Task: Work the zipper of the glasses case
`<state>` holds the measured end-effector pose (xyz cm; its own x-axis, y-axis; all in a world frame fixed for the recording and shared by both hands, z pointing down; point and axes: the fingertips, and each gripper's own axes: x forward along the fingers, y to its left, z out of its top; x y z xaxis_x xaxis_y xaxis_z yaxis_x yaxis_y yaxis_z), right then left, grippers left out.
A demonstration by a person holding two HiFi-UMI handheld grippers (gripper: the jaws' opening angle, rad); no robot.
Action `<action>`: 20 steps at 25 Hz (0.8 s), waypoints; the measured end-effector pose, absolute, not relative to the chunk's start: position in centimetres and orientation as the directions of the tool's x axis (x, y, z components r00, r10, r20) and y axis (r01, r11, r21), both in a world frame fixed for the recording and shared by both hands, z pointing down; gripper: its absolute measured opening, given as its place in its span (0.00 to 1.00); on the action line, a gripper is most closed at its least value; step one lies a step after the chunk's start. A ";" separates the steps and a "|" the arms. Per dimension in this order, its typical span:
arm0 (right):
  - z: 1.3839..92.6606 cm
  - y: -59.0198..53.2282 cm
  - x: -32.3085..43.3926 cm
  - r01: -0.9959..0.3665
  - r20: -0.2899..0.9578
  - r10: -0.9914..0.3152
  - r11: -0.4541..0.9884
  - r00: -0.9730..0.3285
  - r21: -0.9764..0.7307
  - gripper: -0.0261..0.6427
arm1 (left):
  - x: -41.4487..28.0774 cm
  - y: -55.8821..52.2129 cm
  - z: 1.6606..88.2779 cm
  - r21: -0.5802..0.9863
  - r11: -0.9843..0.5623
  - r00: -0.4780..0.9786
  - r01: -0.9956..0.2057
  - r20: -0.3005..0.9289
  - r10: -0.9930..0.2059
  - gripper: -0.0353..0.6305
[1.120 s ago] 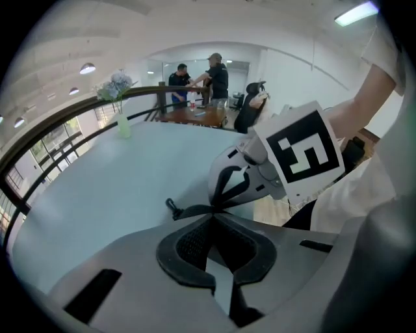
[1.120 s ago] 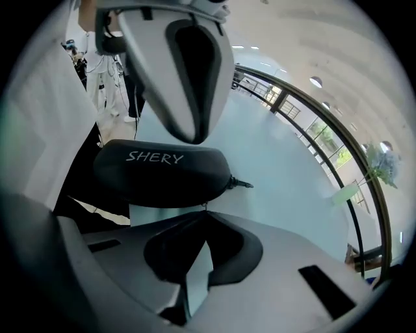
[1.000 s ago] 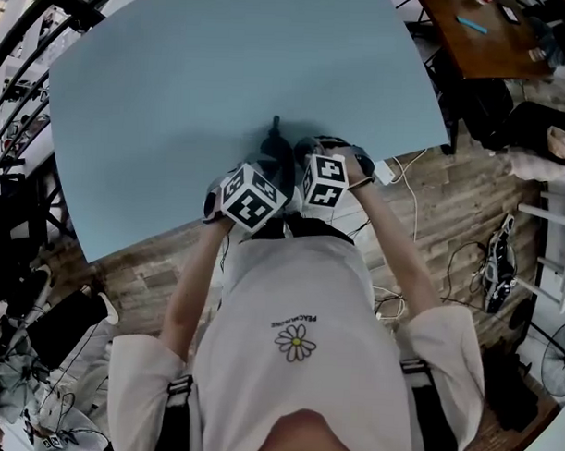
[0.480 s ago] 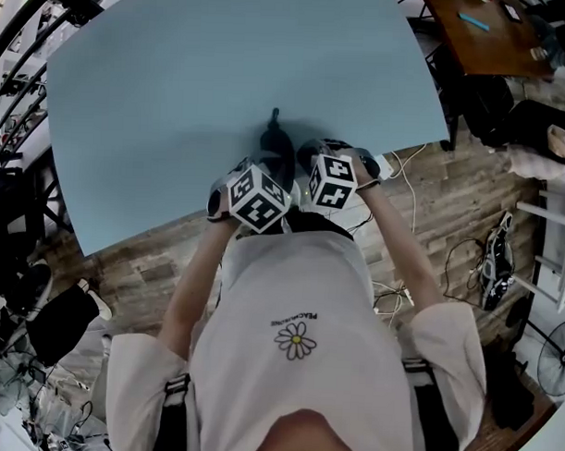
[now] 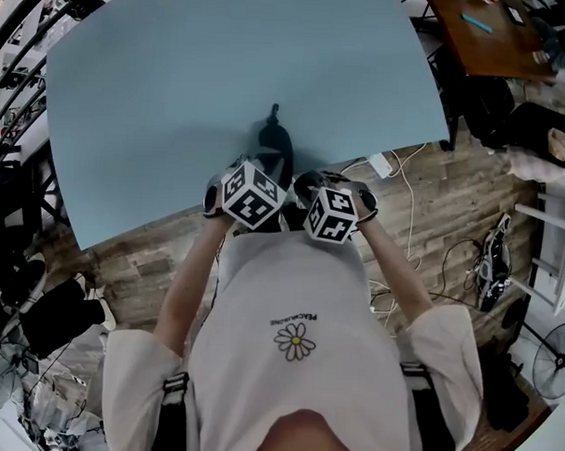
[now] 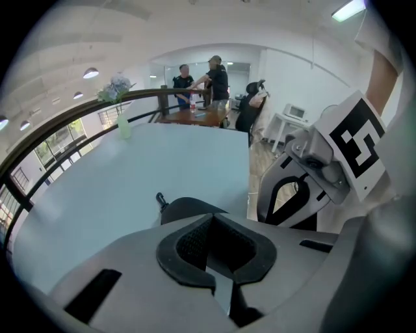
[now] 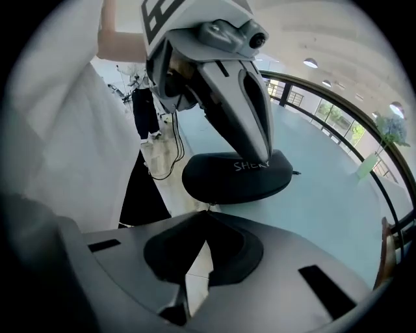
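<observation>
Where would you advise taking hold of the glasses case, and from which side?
Grip the glasses case across its narrow middle, coming down from above with a jaw on each long side. It lies flat on the table, a domed oval with its length running away from the person.

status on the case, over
Left gripper and right gripper shut, tips at case. Case at table edge. Nothing in the way.

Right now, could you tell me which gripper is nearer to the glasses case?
Left. The left gripper has its tip on top of the glasses case; the right gripper is apart, off its right side.
</observation>
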<state>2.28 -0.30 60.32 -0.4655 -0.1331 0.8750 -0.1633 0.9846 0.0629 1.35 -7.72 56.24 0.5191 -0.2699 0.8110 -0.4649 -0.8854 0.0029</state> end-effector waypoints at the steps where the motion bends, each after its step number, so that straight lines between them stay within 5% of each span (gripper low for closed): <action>1: 60.3 -0.3 2.3 -0.164 0.873 -0.132 0.985 -0.470 0.061 0.05 | 1.3 -7.7 56.2 0.001 -0.885 0.520 -0.466 0.809 -0.273 0.07; 11: 59.0 -10.2 2.5 -0.187 0.832 -0.356 0.934 -0.426 0.304 0.05 | -0.9 -11.0 55.4 -0.146 -0.830 0.429 -0.538 0.800 -0.419 0.07; 20: 59.6 -14.8 0.3 -0.080 0.840 -0.354 0.932 -0.411 0.353 0.05 | -1.9 -14.6 55.9 -0.216 -0.797 0.371 -0.564 0.796 -0.478 0.07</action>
<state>0.27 -14.78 59.60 -0.4107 -0.3538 0.8403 -0.0797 0.9320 0.3535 -1.90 -14.60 55.85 0.3708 -0.4780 0.7963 -0.5644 -0.7969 -0.2155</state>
